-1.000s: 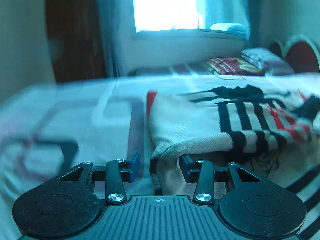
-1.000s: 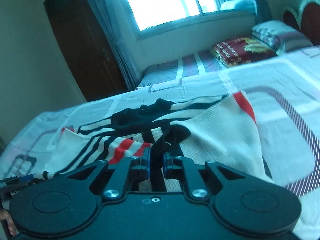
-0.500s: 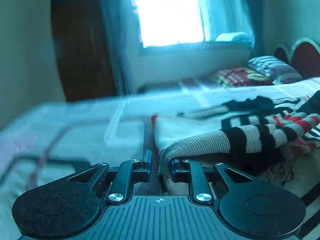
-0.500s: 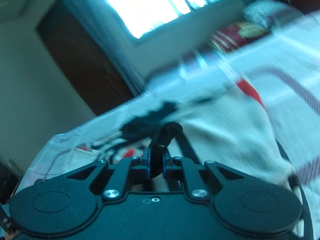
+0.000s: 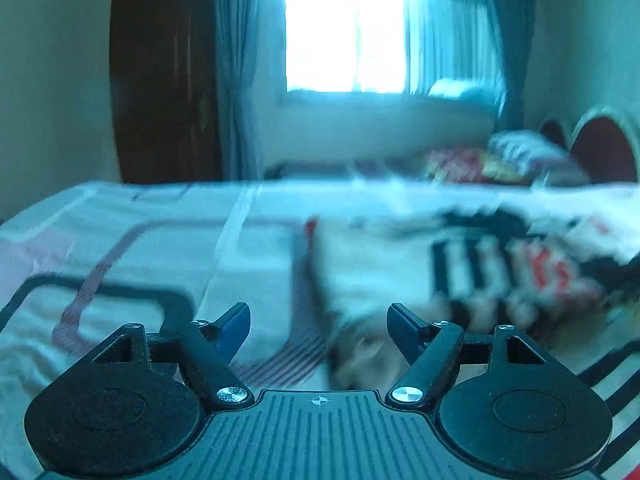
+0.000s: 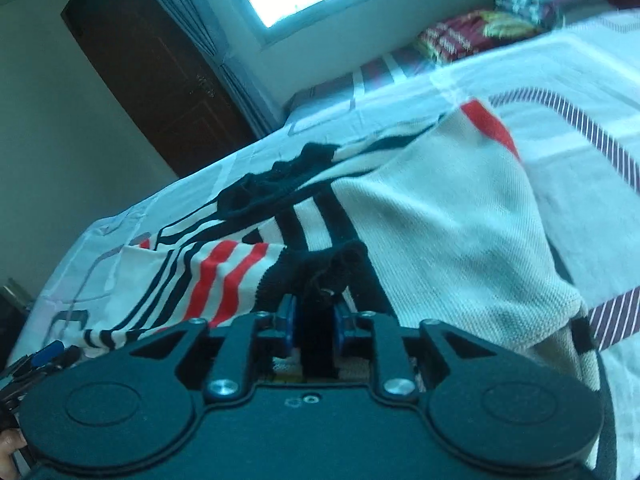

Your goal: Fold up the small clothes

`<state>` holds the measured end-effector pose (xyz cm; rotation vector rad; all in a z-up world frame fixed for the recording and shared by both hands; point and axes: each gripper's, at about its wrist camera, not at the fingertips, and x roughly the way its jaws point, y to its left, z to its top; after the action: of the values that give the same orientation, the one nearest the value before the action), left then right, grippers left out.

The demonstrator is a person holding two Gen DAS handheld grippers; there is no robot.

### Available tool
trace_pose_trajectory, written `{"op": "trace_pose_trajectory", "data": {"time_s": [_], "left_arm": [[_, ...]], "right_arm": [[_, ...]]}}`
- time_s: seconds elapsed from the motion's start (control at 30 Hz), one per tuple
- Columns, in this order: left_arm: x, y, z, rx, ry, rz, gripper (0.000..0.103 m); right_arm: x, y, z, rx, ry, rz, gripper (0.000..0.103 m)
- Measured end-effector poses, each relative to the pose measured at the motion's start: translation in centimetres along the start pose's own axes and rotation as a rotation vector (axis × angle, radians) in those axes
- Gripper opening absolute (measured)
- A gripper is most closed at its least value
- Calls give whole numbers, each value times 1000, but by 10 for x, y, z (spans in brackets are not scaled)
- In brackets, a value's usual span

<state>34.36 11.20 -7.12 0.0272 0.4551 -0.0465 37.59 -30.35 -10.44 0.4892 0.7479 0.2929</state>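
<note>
Left tool (image 5: 318, 322) jaws spread wide, nothing between the fingers. Right tool (image 6: 313, 316) jaws nearly closed, pinching dark fabric, tilted.

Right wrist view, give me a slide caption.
Right tongs pinch the black edge of a cream, red and black striped knit garment on the bed.

A black fold of the striped knit sweater (image 6: 440, 208) was pinched between the closed fingers of the right gripper (image 6: 314, 320), above the patterned bedsheet (image 6: 580, 80).
</note>
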Motion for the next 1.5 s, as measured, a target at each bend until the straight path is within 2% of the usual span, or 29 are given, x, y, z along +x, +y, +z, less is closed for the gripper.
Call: {"op": "trace_pose_trajectory", "data": {"time_s": [0.03, 0.07, 0.13, 0.2, 0.27, 0.3, 0.33, 0.37, 0.43, 0.53, 0.6, 0.63, 0.7, 0.73, 0.8, 0.97, 1.07, 1.13, 1.17, 1.2, 1.23, 1.3, 1.4, 1.5], "left_arm": [[3, -5, 7, -10, -2, -29, 75], [9, -10, 11, -21, 21, -55, 75], [28, -21, 16, -45, 70, -112, 74], [44, -33, 14, -13, 104, -107, 61], [61, -42, 5, 47, 190, -61, 59], [66, -48, -4, 105, 204, -52, 58], [64, -55, -9, 159, 170, -38, 58], [64, -58, -9, 176, 167, -28, 58], [66, -57, -6, 175, 183, -34, 59], [66, -53, -5, 170, 185, -55, 59], [63, -51, 3, 164, 190, -56, 59], [58, -50, 9, 162, 156, -54, 59], [53, -44, 25, 164, 95, -45, 59], [59, -39, 34, 145, 98, -51, 59], [78, -32, 46, 113, 109, -58, 59], [129, -30, 67, 113, 139, -68, 59], [161, -27, 68, 95, 194, -112, 59], [182, -23, 58, 88, 243, -104, 61], [183, -17, 56, 54, 237, -93, 76], [186, -11, 54, 22, 249, -53, 87], [186, -8, 52, 11, 250, -33, 88], [183, -2, 48, -33, 245, -46, 88], [163, -15, 52, 67, 154, -3, 88], [142, -28, 60, 100, 63, -56, 87]], "right_arm": [[0, -2, 1, 26, 0, 10, 24], [-1, -2, 0, 43, -13, 7, 15], [-3, 3, -1, 7, -47, -5, 11], [-7, 17, -4, -75, -85, -12, 11], [-13, 24, -4, -134, -108, -18, 10], [-11, 24, -5, -161, -96, -48, 10], [-3, 21, -6, -173, -64, -93, 10], [4, 15, -7, -168, -31, -118, 10], [4, 11, -9, -161, -50, -104, 9], [-1, 16, -13, -184, -80, -130, 11], [-4, 14, -12, -174, -93, -152, 19], [-12, 15, -10, -170, -130, -168, 20], [-24, 17, -4, -175, -189, -139, 15], [-23, 19, 2, -175, -186, -129, 15], [-10, 26, 14, -194, -167, -163, 14], [34, 41, 40, -189, -133, -198, 16], [50, 42, 45, -158, -108, -164, 18], [57, 42, 43, -167, -99, -132, 18], [60, 42, 41, -168, -91, -131, 18], [65, 41, 39, -167, -82, -141, 18], [67, 39, 38, -161, -76, -146, 18], [65, 38, 35, -147, -91, -121, 18], [59, 52, 35, -198, -122, -42, 20], [65, 69, 37, -245, -106, 30, 21]]}}
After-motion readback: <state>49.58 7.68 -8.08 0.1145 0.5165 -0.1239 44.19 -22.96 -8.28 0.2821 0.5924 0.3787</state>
